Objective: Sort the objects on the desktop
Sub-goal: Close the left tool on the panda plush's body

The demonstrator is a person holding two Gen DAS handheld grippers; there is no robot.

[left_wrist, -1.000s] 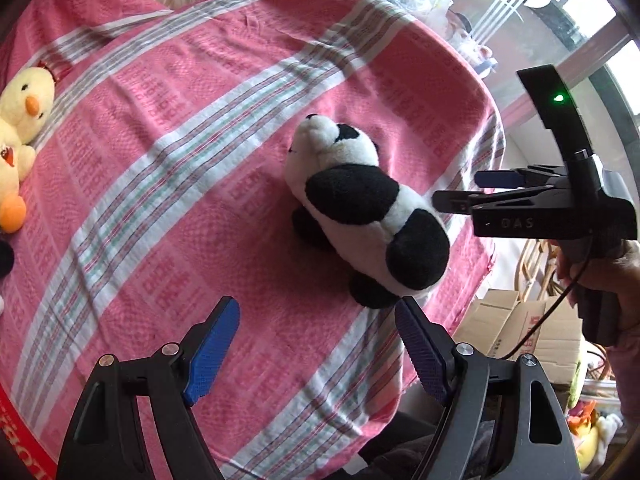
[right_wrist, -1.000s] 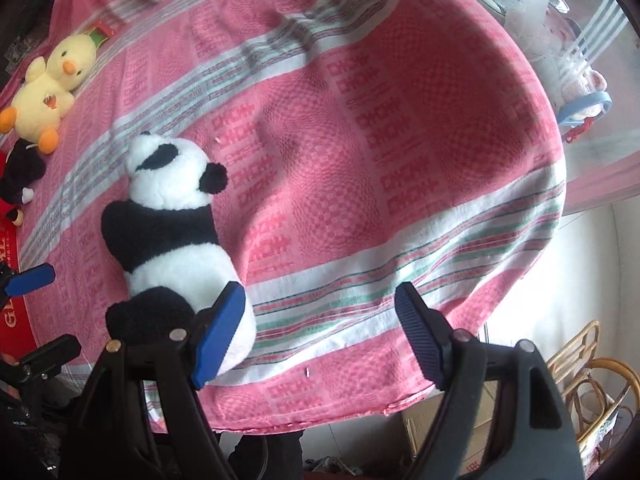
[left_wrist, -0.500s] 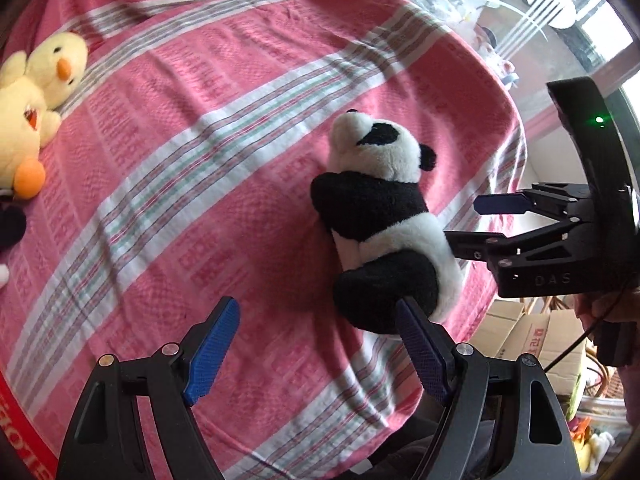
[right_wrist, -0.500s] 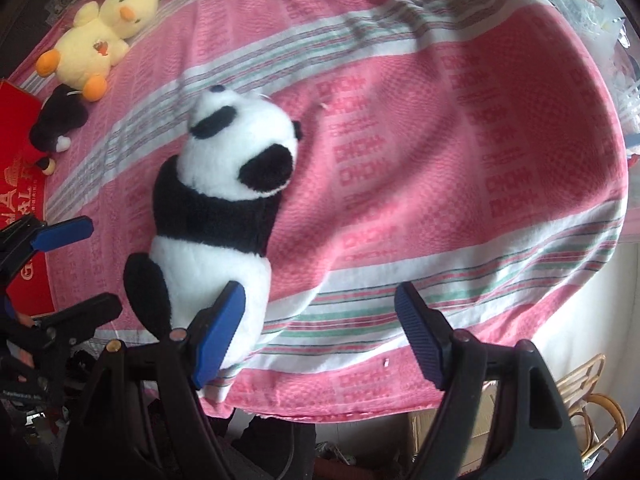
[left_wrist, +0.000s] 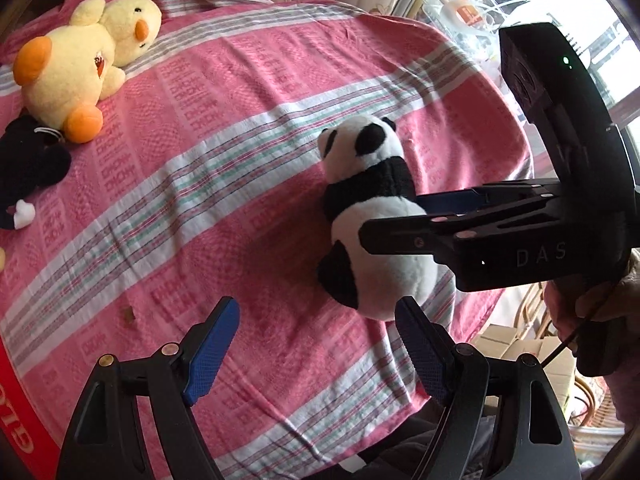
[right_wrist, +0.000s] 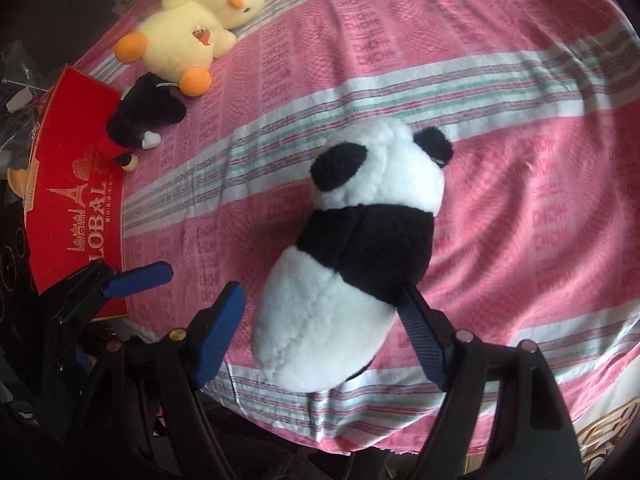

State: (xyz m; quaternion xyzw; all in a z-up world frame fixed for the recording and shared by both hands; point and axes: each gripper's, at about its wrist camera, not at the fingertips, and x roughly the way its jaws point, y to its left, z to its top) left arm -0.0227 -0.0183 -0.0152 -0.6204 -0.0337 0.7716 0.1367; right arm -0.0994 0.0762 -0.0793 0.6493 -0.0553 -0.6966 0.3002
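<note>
Pink checked cloth (left_wrist: 248,92) with white, green and grey stripes covers the whole table we are working over, draping off its near edge. On it, close to that edge, lies the panda plush (right_wrist: 352,256), face down with its head pointing away from us and its white rump nearest.

Our right gripper (right_wrist: 320,320) hangs just over the panda's back end, its jaws spread wide and still widening, one blue pad on either side of the rump; we cannot tell whether the right-hand pad touches the fur, and nothing is being squeezed. Our left gripper (left_wrist: 316,354) hovers over bare cloth just beside the panda, jaws spread with nothing between them.

Toward the far left corner of the cloth rests the yellow chick plush (left_wrist: 84,64), lying on its side with its orange feet showing. Touching its foot is a smaller black plush (right_wrist: 146,112) with a white tip, partly on a red box (right_wrist: 76,184) printed with gold lettering at the table's left edge. Well apart from all of these, a tiny tan scrap (left_wrist: 128,315) sits on the cloth near our left gripper.
</note>
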